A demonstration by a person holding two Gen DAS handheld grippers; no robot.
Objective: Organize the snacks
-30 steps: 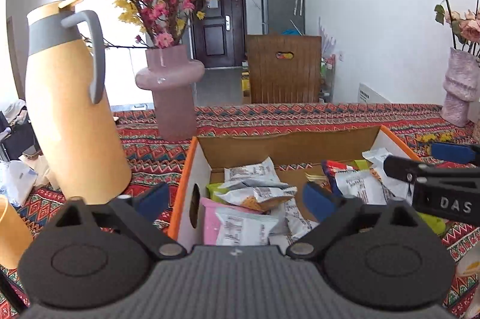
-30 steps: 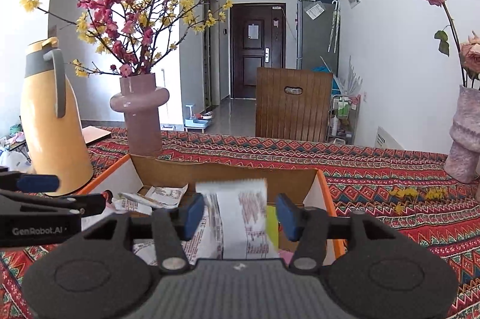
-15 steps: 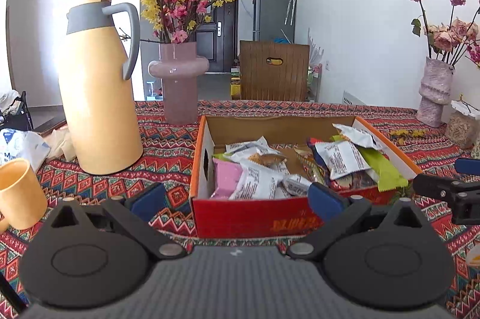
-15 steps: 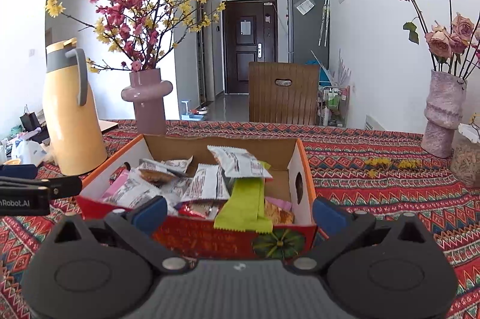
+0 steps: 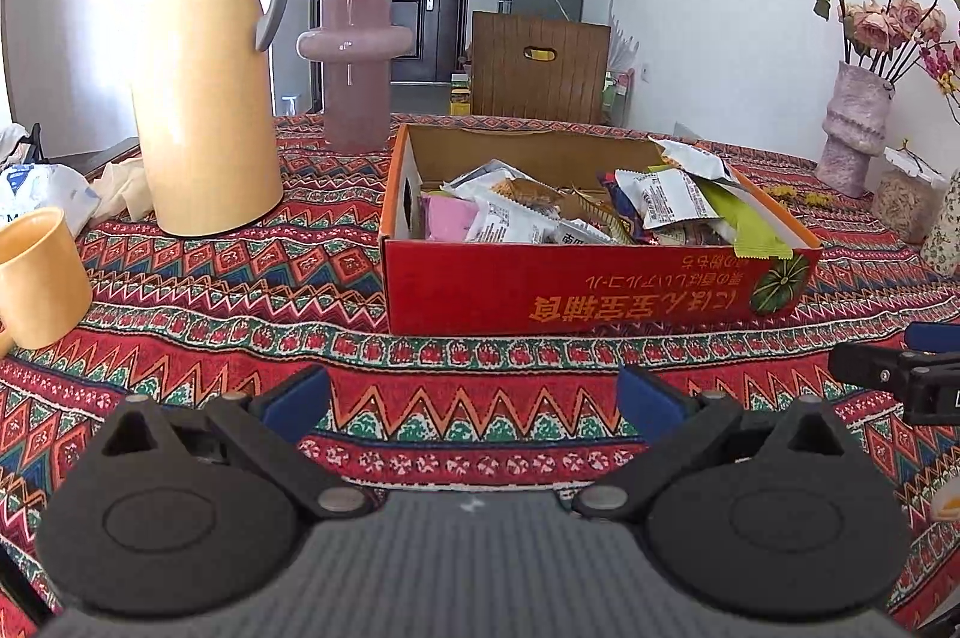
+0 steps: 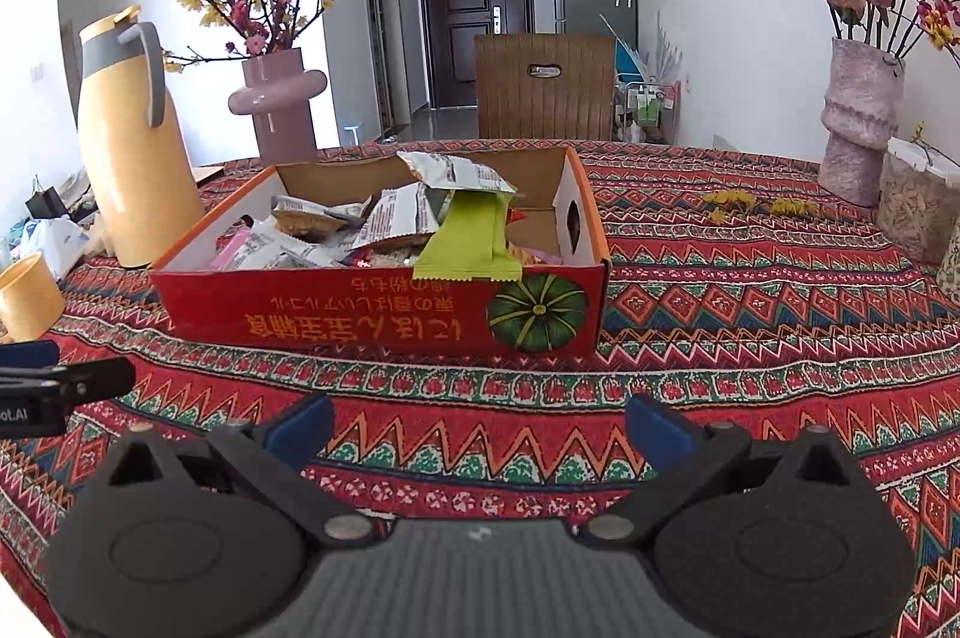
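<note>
Both the left gripper (image 5: 474, 401) and right gripper (image 6: 477, 422) hover with jaws spread, empty, above the patterned tablecloth (image 6: 750, 290). Snack packets (image 6: 420, 212) fill the red cardboard box (image 5: 570, 290) ahead.

box (image 6: 372, 314): glossy cardbd | wrappers (image 6: 456, 170): shiny foil | tablecloth (image 6: 750, 290): woven cloth

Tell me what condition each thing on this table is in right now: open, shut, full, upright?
Left gripper: open, empty.
Right gripper: open, empty.
Red cardboard box: open-topped, heaped with snack packets.
Green packet: draped over the box's front edge.
Yellow thermos jug: upright, lid on.
Pink vase: upright, holding flowering branches.
Yellow mug: upright; contents hidden.
</note>
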